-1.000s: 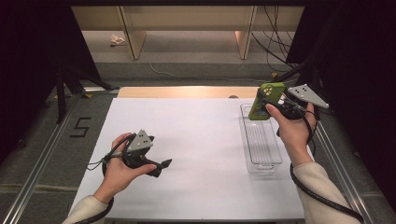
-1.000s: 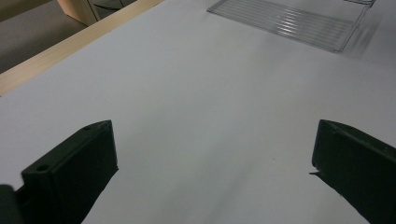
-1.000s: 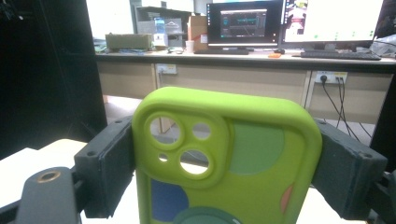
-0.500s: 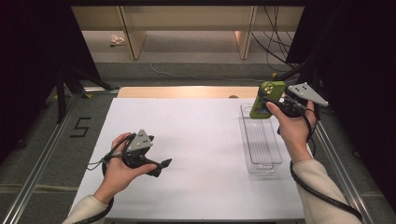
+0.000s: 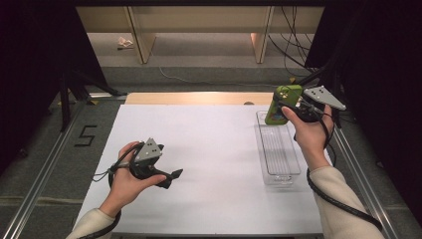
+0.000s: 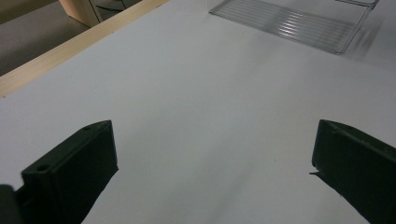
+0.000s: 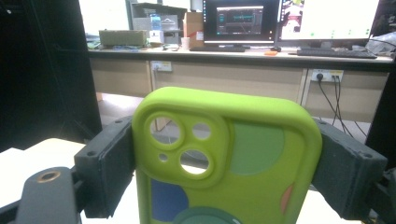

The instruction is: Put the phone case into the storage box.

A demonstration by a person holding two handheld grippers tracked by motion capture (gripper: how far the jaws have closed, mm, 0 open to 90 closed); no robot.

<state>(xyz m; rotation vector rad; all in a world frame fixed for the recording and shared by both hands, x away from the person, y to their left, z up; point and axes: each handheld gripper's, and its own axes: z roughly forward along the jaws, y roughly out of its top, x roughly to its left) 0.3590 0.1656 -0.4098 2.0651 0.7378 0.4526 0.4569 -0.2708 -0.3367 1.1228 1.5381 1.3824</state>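
A lime-green phone case with camera cut-outs and coloured patches is held up in the air, above the far end of a clear plastic tray. My right gripper is shut on it, its jaws pressing the case's two long sides. My left gripper rests low over the white table top at the near left, its jaws wide open with nothing between them. The tray lies ahead of it in the left gripper view.
The ribbed clear tray lies lengthwise near the table's right edge. A wooden strip borders the table's far side. Metal rails run along both sides, with black curtains beyond. Desks with monitors stand in the background.
The right hand has lifted the phone case slightly and stood it more upright. The left hand has stayed in place.
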